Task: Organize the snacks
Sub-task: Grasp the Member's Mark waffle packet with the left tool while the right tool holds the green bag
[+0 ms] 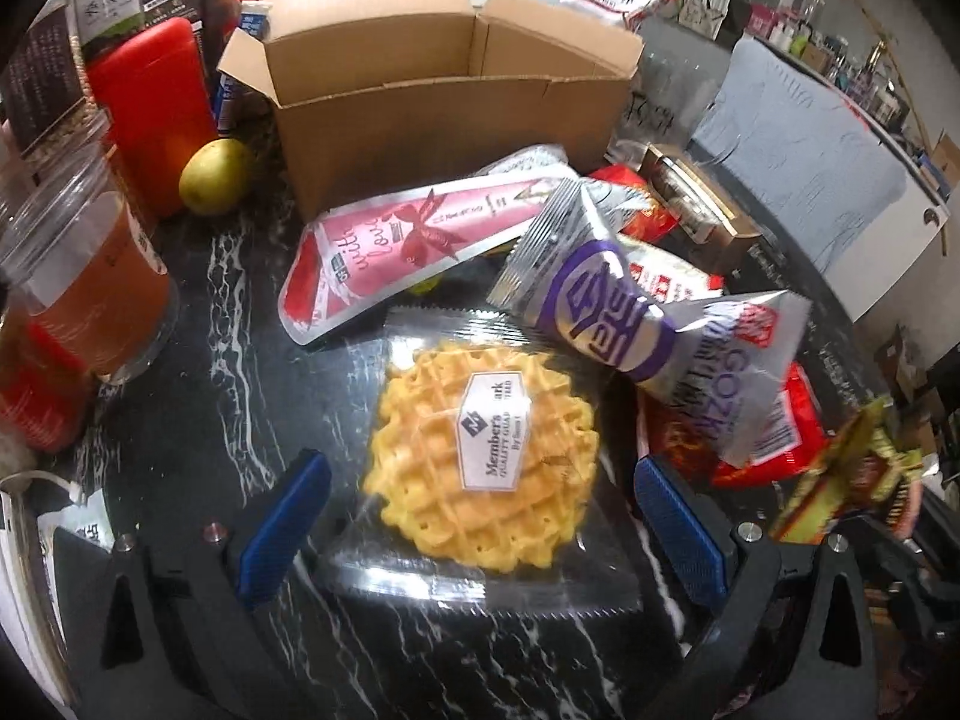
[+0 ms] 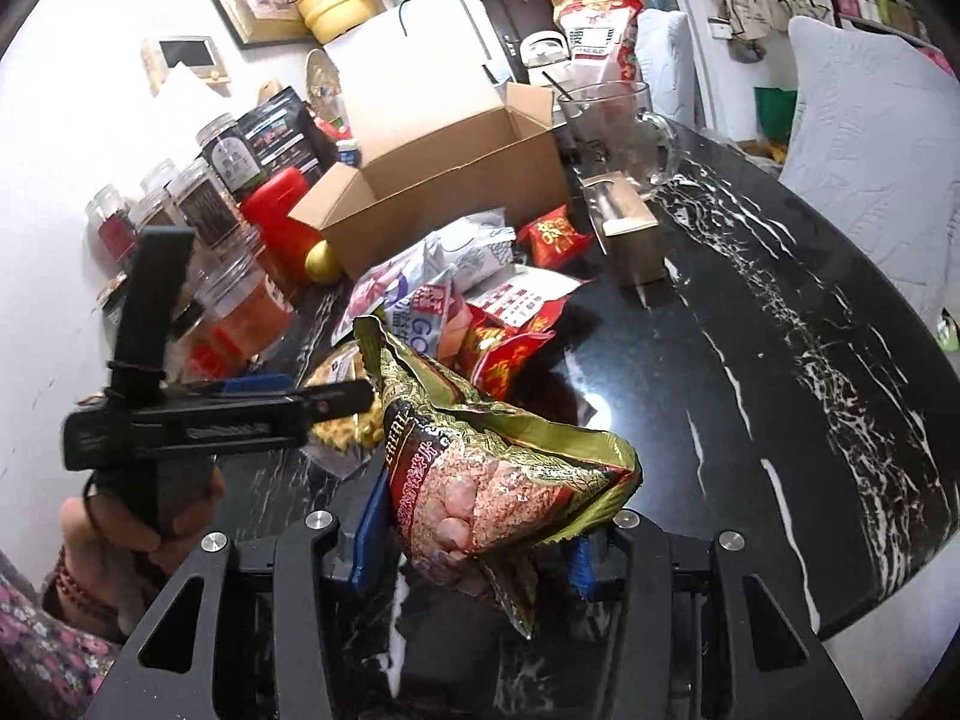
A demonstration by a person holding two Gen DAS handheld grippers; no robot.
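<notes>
So the left gripper (image 1: 480,501) has its blue pads spread wide on either side of a clear-wrapped waffle (image 1: 483,462), not pinching it; the pack lies flat on the black marble table (image 1: 198,420). The right gripper (image 2: 474,540) is clamped onto a green-gold snack bag (image 2: 504,474) and holds it up off the tabletop, crumpled and tilted. Just past the waffle there's a pile: a silver-and-purple packet (image 1: 606,306) leaning over a pink "with love" pouch (image 1: 414,240), with red packets (image 1: 774,438) underneath on the right. Behind the pile sits an open cardboard box (image 1: 444,114), flaps up. Left of the box: a yellow-green fruit (image 1: 213,177), a red container (image 1: 150,108), and a clear jar (image 1: 90,276) of orange stuff. A glass mug (image 2: 612,126) stands right of the box.
</notes>
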